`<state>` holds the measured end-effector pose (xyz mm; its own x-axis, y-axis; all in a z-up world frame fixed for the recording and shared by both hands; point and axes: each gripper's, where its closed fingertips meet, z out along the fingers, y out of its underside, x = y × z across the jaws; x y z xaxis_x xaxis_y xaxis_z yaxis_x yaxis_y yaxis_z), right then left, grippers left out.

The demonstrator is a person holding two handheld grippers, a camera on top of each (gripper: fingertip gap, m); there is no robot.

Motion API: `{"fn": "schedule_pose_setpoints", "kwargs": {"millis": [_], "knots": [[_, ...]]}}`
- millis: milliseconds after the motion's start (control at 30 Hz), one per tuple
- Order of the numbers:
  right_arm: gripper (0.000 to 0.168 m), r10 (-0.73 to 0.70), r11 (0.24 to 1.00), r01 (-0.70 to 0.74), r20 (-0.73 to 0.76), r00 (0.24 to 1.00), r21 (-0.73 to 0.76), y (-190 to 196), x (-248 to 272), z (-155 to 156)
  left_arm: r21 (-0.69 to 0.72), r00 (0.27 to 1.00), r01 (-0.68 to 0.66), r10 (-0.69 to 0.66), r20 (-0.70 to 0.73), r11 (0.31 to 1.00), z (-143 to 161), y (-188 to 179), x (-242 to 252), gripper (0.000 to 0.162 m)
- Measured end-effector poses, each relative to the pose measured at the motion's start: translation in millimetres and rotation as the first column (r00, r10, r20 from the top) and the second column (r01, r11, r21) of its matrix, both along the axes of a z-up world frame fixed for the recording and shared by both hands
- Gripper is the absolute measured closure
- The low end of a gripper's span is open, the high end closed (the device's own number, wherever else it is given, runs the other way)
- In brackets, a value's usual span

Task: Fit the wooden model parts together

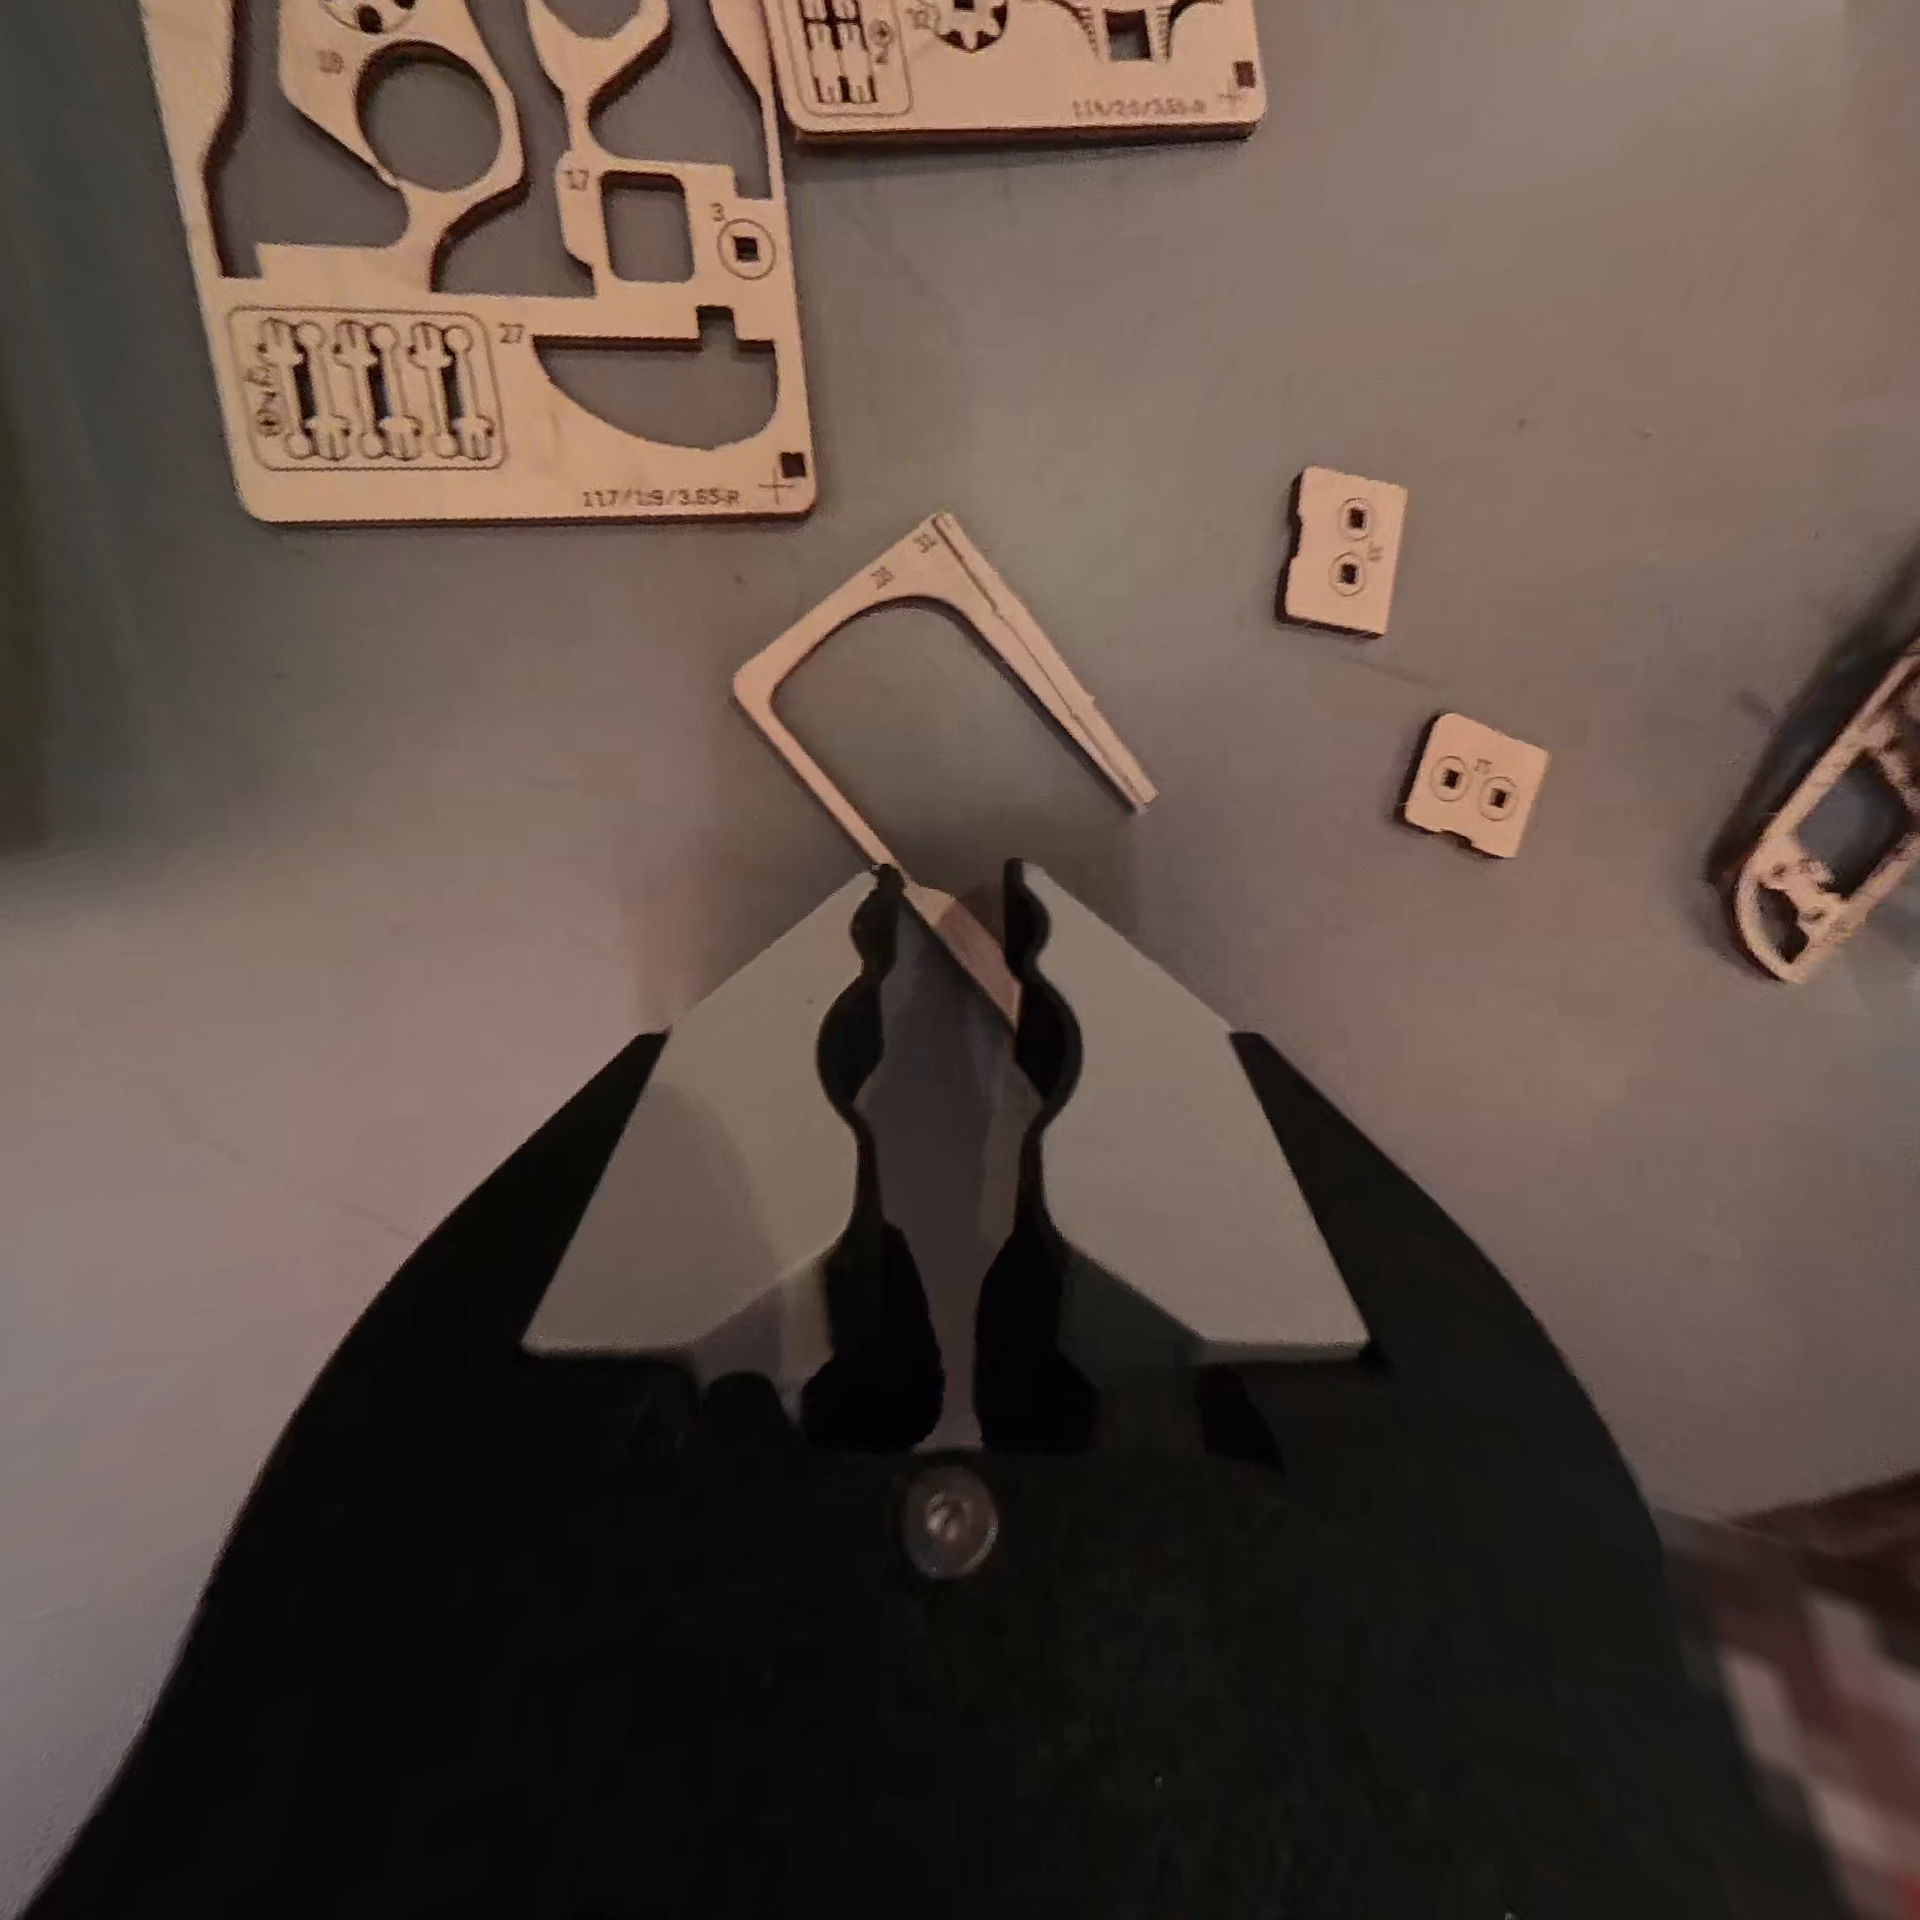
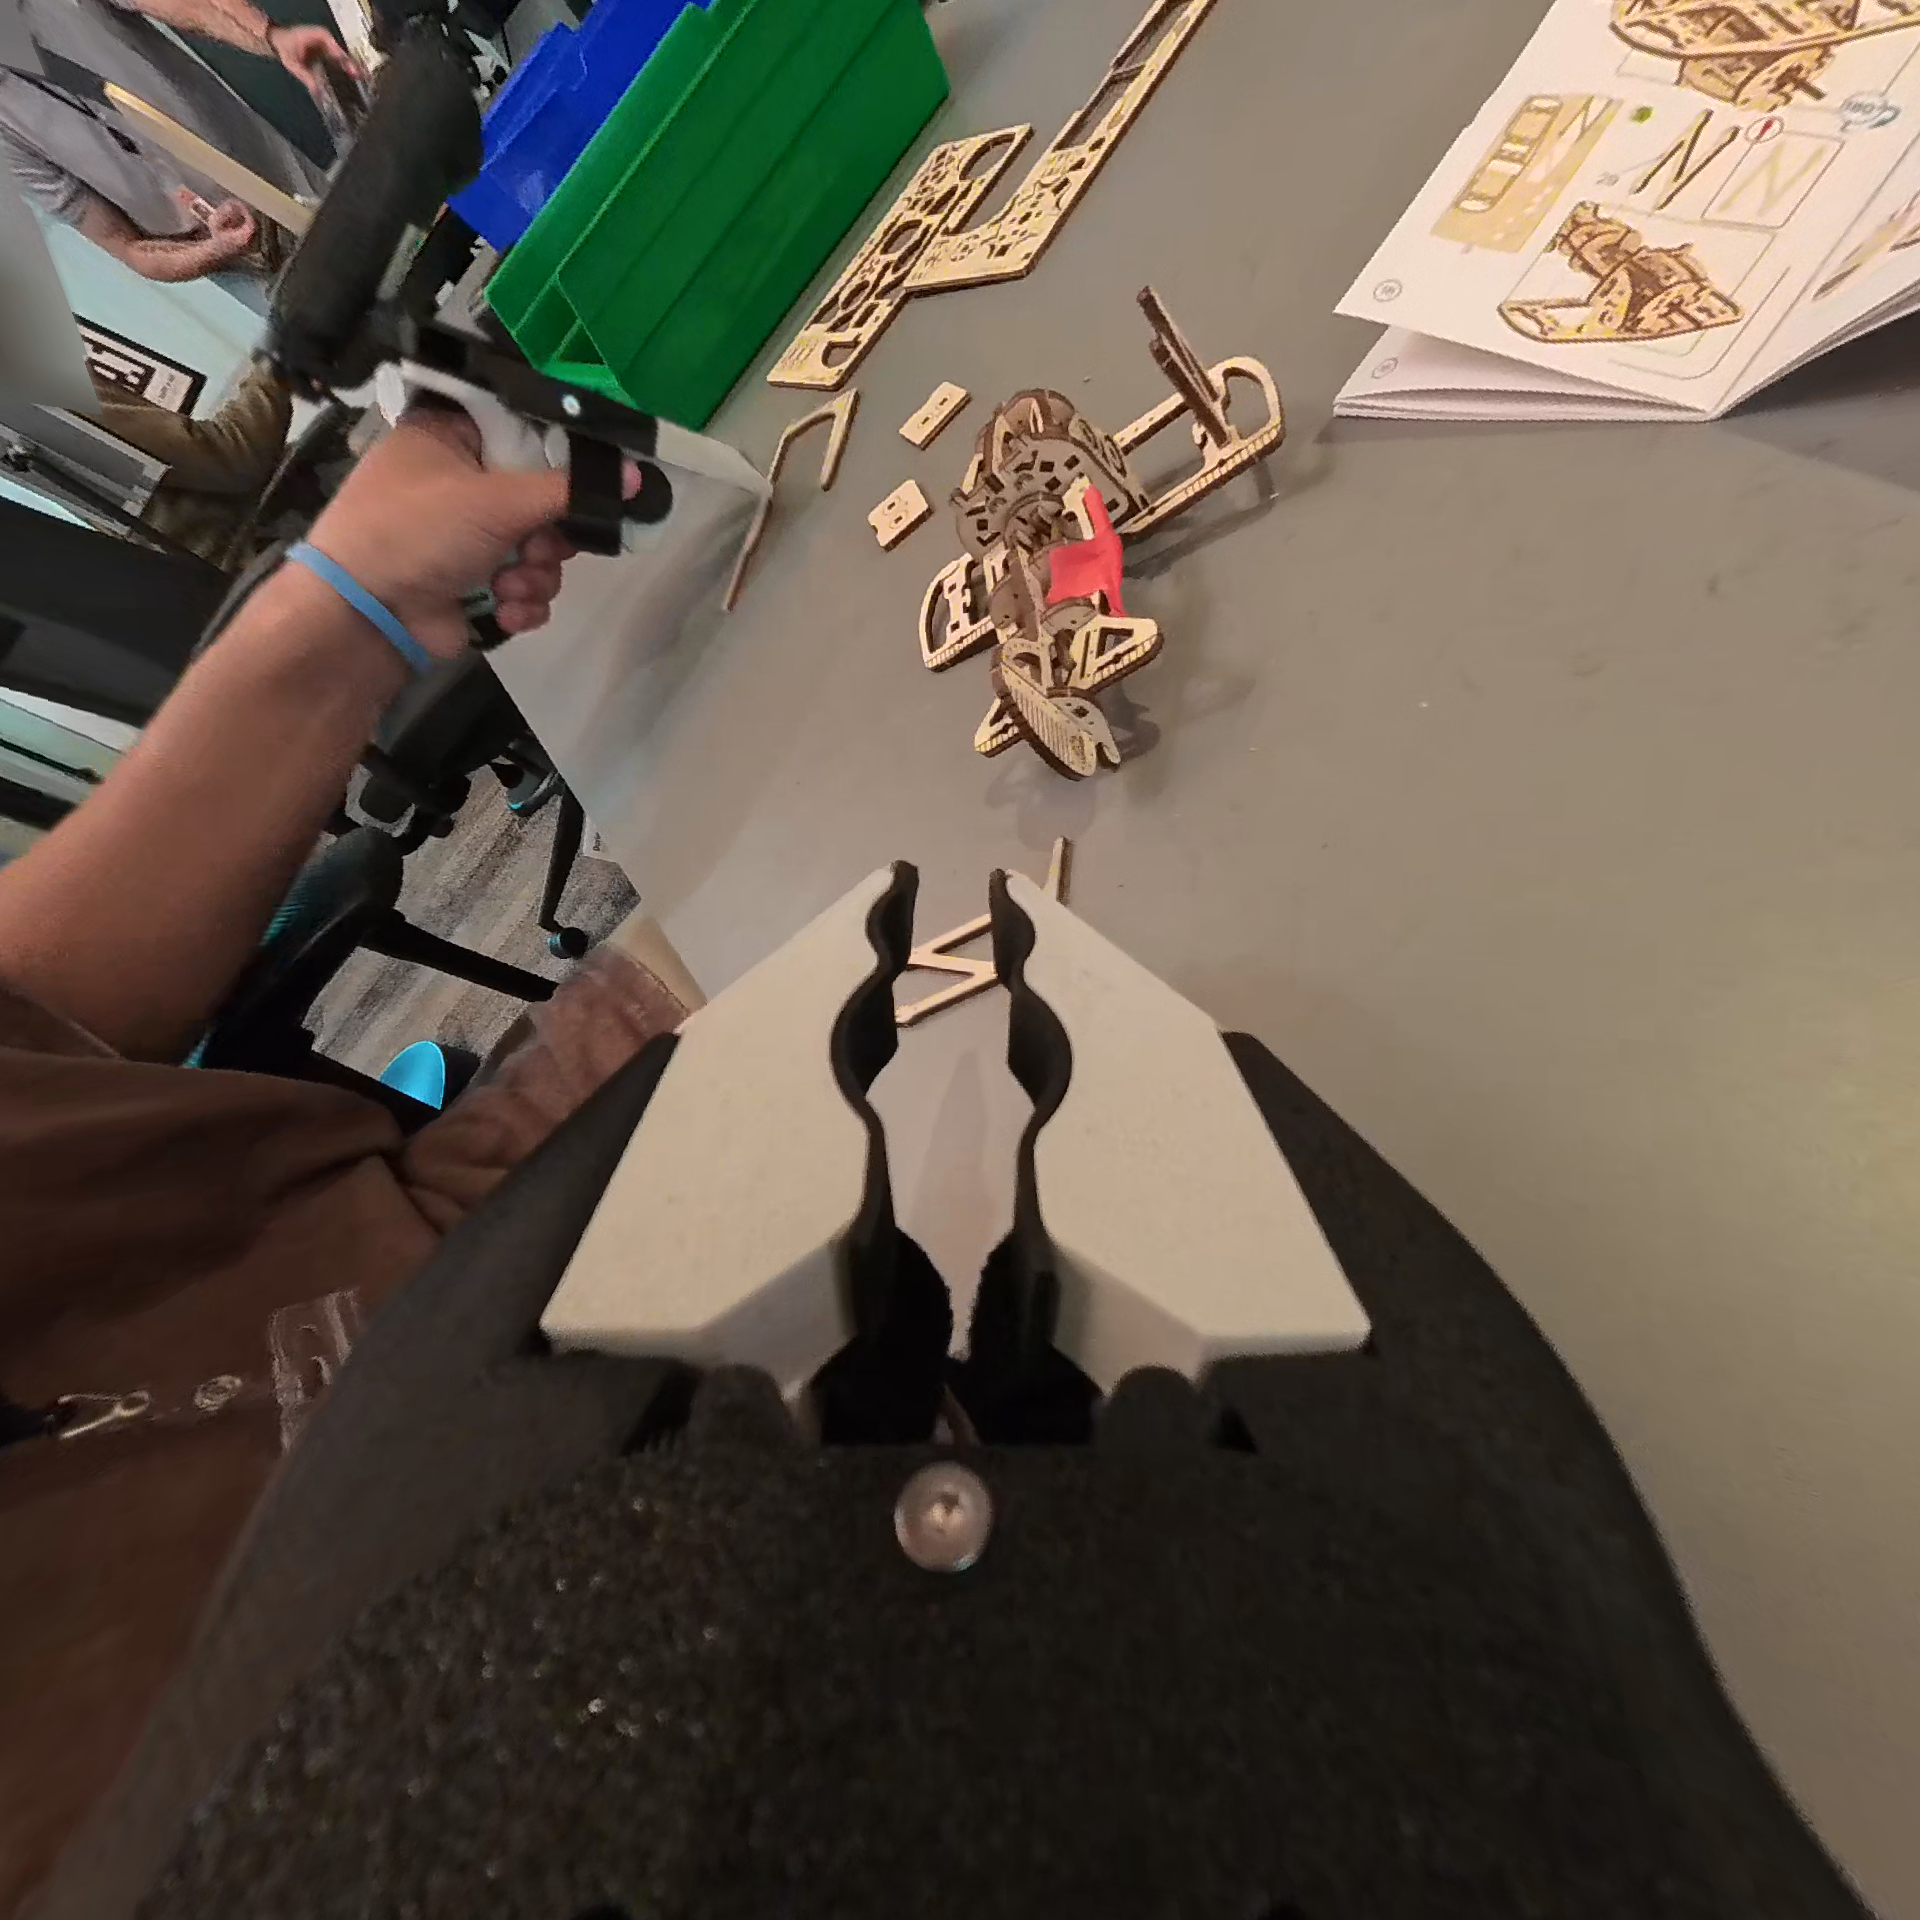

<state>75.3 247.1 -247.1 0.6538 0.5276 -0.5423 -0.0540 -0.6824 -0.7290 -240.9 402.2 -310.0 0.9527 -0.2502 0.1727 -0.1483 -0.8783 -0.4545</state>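
Grey table: frame piece in left claw.

Grey table with wooden parts, booklet.

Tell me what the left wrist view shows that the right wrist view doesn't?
Only the left wrist view looks straight down on the cut-out wooden sheets, showing their emptied holes, and shows the left gripper closed on the U-shaped frame piece.

Only the right wrist view shows the green bin, blue bin, instruction booklet, the model's red tab, the Z-shaped piece in the right gripper, and the hand.

Both show the grey table, two small square plates and the partly built model.
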Motion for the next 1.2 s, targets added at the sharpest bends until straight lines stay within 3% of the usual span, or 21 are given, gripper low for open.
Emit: {"fn": "schedule_pose_setpoints", "kwargs": {"millis": [100, 267, 400, 667, 733, 833, 933, 1033, 1100, 1167, 1200], "knots": [[0.155, -0.001, 1.000, 0.001, -0.007, 1.000, -0.002, 0, 0, 0, 0.081, 0.999, -0.025, 0.028, -0.042, 0.996, -3, -3, 1, 0.154], [0.155, 0.008, 1.000, -0.008, -0.005, 1.000, 0.004, -2, -3, 2, 0.071, 0.975, 0.072, -0.055, -0.214, 0.995, -2, -8, -14, 0.162], [0.155, 0.017, 1.000, -0.018, 0.010, 1.000, 0.011, -5, -7, 3, 0.049, 0.984, 0.042, -0.033, -0.177, 0.998, 1, -10, -36, 0.162], [0.155, 0.027, 1.000, -0.027, 0.032, 0.999, 0.006, -5, -10, -1, 0.078, 0.987, -0.141, 0.146, -0.067, 0.987, 8, 2, -105, 0.162], [0.155, 0.028, 1.000, -0.028, 0.040, 0.999, 0.001, -5, -11, -3, 0.125, 0.992, -0.121, 0.123, -0.006, 0.985, 18, 5, -95, 0.162], [0.155, 0.030, 1.000, -0.030, 0.056, 0.998, -0.004, -5, -10, -6, 0.218, 0.998, 0.047, -0.054, 0.029, 0.975, 35, 1, -55, 0.162], [0.155, 0.026, 1.000, -0.026, 0.059, 0.998, 0.001, -5, -7, -5, 0.140, 0.987, 0.154, -0.146, -0.068, 0.978, 14, -10, -37, 0.134], [0.155, 0.025, 1.000, -0.025, 0.056, 0.998, -0.008, -5, -6, -6, 0.068, 0.987, 0.142, -0.136, -0.079, 0.988, -1, -14, -32, 0.134], [0.155, 0.027, 1.000, -0.026, 0.058, 0.998, -0.014, -5, -6, -8, 0.074, 0.987, 0.133, -0.125, -0.101, 0.988, -2, -13, -34, 0.138], [0.155, 0.028, 0.999, -0.027, 0.056, 0.998, -0.018, -5, -6, -9, 0.072, 0.984, 0.143, -0.134, -0.120, 0.987, -3, -13, -35, 0.159], [0.155, 0.031, 0.999, -0.029, 0.054, 0.998, -0.022, -5, -6, -10, 0.077, 0.983, 0.144, -0.134, -0.129, 0.987, -3, -13, -36, 0.160]]}}
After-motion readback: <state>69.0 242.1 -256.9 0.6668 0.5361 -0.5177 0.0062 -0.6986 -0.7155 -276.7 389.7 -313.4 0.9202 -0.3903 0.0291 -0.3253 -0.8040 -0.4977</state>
